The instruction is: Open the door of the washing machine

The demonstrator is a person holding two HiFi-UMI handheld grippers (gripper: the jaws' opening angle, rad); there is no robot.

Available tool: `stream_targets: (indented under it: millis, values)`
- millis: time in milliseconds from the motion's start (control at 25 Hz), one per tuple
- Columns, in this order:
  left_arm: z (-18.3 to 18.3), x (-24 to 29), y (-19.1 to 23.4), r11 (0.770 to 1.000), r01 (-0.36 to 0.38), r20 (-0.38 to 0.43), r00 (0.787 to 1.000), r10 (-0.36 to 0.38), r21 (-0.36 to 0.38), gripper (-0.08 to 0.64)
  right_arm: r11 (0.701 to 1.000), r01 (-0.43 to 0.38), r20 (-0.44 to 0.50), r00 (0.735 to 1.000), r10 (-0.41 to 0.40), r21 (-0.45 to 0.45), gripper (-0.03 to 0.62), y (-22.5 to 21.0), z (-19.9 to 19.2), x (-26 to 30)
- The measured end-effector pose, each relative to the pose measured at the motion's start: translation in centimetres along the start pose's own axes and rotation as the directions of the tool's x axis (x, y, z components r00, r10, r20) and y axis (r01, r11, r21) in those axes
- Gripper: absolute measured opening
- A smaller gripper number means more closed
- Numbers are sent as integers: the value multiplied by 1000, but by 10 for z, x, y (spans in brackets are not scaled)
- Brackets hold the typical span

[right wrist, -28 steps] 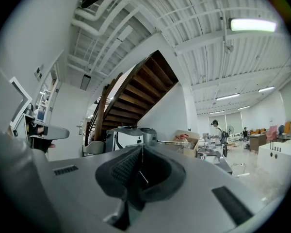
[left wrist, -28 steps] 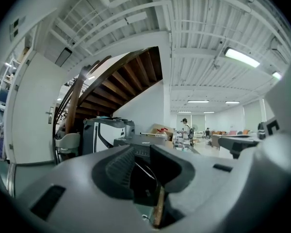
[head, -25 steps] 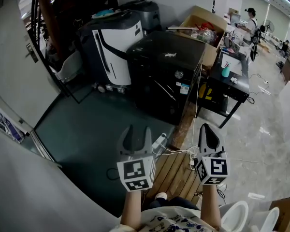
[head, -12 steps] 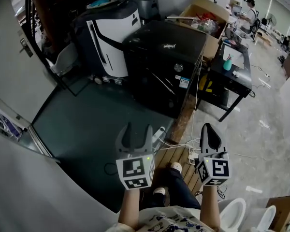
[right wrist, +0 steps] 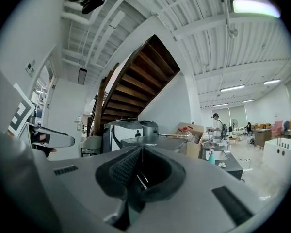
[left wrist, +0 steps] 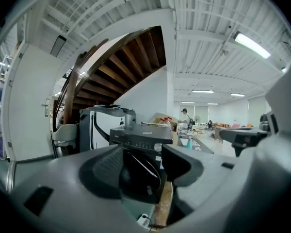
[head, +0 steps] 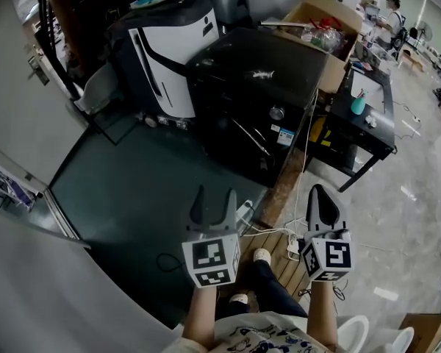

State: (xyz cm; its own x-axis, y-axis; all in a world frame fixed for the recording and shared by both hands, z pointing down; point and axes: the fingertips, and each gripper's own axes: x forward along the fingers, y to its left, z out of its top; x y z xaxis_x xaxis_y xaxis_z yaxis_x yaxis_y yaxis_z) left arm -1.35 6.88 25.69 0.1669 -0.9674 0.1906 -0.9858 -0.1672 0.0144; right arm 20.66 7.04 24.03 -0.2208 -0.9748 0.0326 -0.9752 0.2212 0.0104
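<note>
The black washing machine [head: 259,87] stands ahead of me, its round front door [head: 244,144] closed. My left gripper [head: 214,194] hangs over the dark floor a stretch short of the machine. Its jaws have just been opening and now stand open with nothing between them. In the left gripper view the door [left wrist: 138,176] shows through the gap of the left gripper [left wrist: 140,154]. My right gripper [head: 320,194] is held level to the right of the left one, jaws shut and empty. The right gripper [right wrist: 141,148] points at the machine's top [right wrist: 153,140].
A white-and-dark appliance [head: 169,46] stands left of the machine, with a cardboard box [head: 325,22] and a black desk [head: 371,120] to its right. A power strip and cables [head: 244,215] lie on the floor by wooden planks [head: 278,252]. My shoe [head: 262,256] is below. A person [head: 394,15] stands far back.
Both grippers have come closer to the washing machine as the person stepped forward. The left jaws stand slightly wider. The right jaws stayed shut.
</note>
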Motion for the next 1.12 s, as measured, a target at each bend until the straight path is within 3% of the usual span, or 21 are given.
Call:
stream_targets:
  millis: [520,1120]
  values:
    - [9,140,-27,999,-39,-66,997,37,-28,230,996,-89,-43,995,89,-2,20,-72,-8,131]
    - [-36,227,-38,998,-53,-195,980,48,-22,230,994,-100,-167,980,108,54,20,-106,-68,203]
